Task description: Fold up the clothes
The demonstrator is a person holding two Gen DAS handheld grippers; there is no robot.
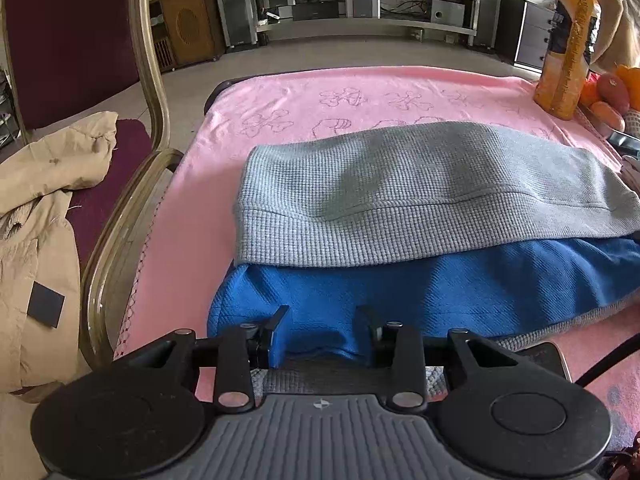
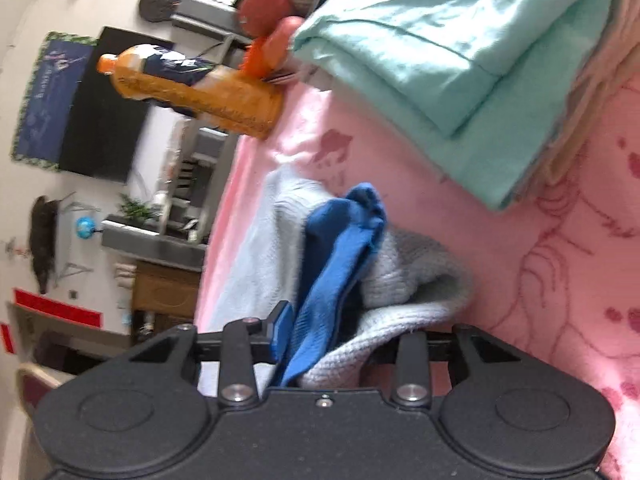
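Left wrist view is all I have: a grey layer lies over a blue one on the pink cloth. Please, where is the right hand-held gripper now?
Observer: The right hand-held gripper has the blue and grey garment bunched between its fingers. I cannot tell whether it is clamped.
Operator: Do both of its fingers show?
Observer: Only one finger shows; the fabric hides the other.
Operator: Is any other clothing on the cloth?
Observer: Yes, a mint-green folded garment lies on the pink cloth, apart from the blue and grey one.
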